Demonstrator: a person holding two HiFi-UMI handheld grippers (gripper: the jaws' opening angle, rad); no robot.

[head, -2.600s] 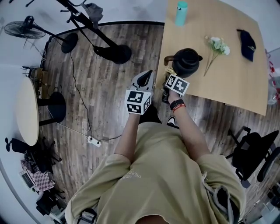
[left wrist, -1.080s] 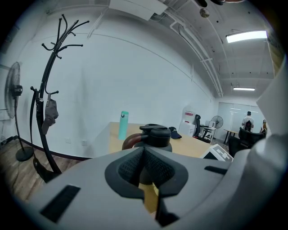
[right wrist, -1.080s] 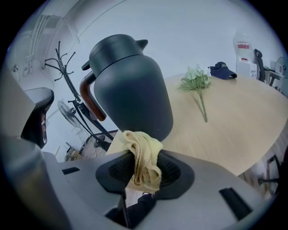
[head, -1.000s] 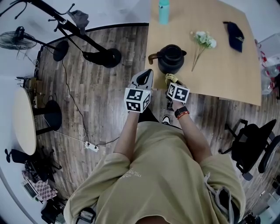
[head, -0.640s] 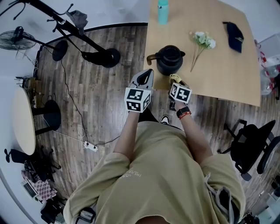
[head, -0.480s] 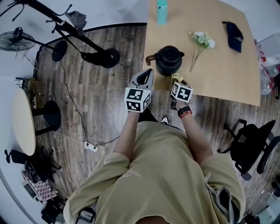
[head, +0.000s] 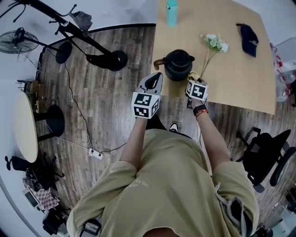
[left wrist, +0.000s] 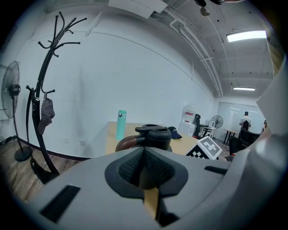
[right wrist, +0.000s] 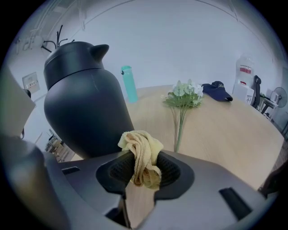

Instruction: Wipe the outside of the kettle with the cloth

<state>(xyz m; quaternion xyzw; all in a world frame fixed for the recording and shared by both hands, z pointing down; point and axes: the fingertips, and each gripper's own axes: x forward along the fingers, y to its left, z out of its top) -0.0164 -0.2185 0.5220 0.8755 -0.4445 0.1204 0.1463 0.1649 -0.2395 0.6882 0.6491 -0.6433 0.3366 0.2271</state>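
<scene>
Wooden table (head: 231,69) on plank flooring; work takes place at its near left corner

Right gripper (right wrist: 141,168): jaws closed on a bunched yellow cloth (right wrist: 141,155), which stands up out of the pads in a wad. Grip appears firm. In the head view the right gripper (head: 193,77) is over the table, just beside the kettle.

Left gripper (left wrist: 144,168): jaws together, nothing between them. In the head view the left gripper (head: 155,81) hangs at the table edge, pointing toward the kettle's handle side.

Kettle (head: 179,65): black, upright on the table, long axis vertical, brown handle to the person's left, spout to the right. From the right gripper it lies ahead and to the left; in that gripper's view the kettle (right wrist: 85,108) fills the left half, its lower flank close behind the cloth. Judgement: the right gripper is the working one, and a short move leftward would bring the cloth onto the wall.

Not confirmed: whether the cloth touches the kettle. Its base is hidden behind the gripper bodies, and its far side is unseen.

Farther off: flowers (head: 213,42), a teal bottle (head: 171,11) and a dark cap (head: 248,33), all well apart from the kettle
</scene>
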